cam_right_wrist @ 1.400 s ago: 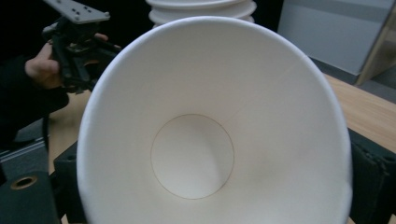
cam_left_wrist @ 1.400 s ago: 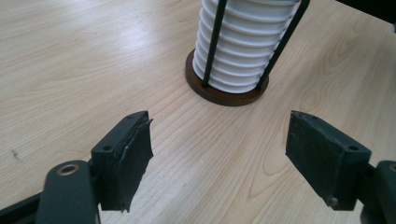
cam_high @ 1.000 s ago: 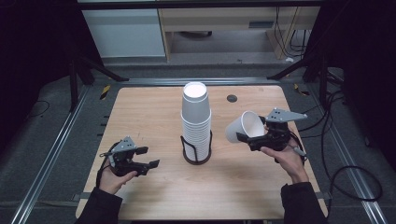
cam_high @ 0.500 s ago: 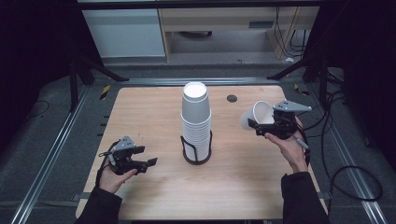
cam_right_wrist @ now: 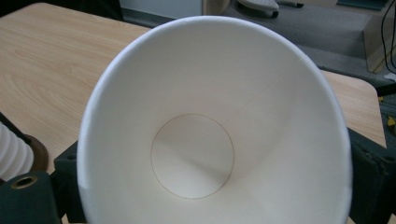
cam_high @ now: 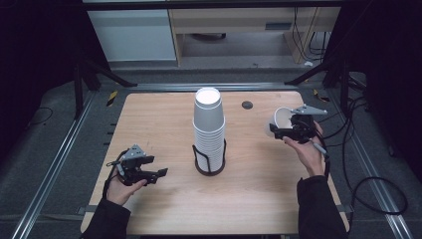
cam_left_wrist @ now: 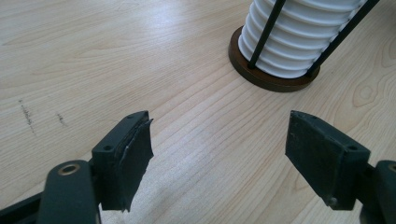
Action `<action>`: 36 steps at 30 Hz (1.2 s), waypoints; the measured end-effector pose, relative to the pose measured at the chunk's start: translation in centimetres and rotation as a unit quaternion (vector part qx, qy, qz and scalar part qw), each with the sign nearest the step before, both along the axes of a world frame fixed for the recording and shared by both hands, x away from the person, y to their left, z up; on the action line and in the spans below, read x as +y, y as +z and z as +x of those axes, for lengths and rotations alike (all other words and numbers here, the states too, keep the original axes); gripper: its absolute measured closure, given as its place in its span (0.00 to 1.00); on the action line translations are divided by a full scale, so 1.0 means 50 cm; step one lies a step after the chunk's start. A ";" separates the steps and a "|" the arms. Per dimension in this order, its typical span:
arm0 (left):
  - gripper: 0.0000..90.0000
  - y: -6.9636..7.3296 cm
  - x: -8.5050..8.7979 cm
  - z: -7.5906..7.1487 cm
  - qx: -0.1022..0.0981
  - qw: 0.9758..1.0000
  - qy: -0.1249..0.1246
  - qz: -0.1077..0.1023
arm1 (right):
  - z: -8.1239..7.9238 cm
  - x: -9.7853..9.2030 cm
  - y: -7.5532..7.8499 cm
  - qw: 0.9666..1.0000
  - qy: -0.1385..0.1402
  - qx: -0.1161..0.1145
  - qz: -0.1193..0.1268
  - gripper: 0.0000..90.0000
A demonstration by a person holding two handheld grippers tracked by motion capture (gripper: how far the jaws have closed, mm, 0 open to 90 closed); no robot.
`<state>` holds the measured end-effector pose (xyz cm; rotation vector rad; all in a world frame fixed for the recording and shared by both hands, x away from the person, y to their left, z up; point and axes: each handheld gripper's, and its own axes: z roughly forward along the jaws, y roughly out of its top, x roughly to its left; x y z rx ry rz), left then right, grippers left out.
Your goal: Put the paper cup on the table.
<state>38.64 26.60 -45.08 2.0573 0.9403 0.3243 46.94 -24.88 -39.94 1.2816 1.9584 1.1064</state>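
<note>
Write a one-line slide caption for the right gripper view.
Right gripper holds a white paper cup, its open mouth facing the camera, above the wooden table.

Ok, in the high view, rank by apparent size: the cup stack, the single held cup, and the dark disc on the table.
1. Cup stack, largest by far.
2. Held cup, in the right hand-held gripper; it is raised toward the camera, so it may look slightly bigger.
3. Dark disc, smallest.

Even overhead light falls on the pale wooden table (cam_high: 164, 119) in the high view — the surroundings sink into near-black. Shadows stay soft. In the right gripper view the white cup (cam_right_wrist: 210, 135) glows bright — its near rim slightly blurred.
</note>
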 end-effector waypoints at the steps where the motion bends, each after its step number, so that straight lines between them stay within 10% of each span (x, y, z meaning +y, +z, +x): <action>1: 0.24 0.000 0.000 0.000 0.000 1.000 0.000 0.000 | 0.002 0.000 -0.003 1.000 -0.004 0.003 -0.001 0.10; 36: 0.25 -0.009 0.004 0.002 0.005 1.000 0.012 0.014 | 0.048 -0.013 -0.050 0.990 -0.044 0.108 -0.084 0.10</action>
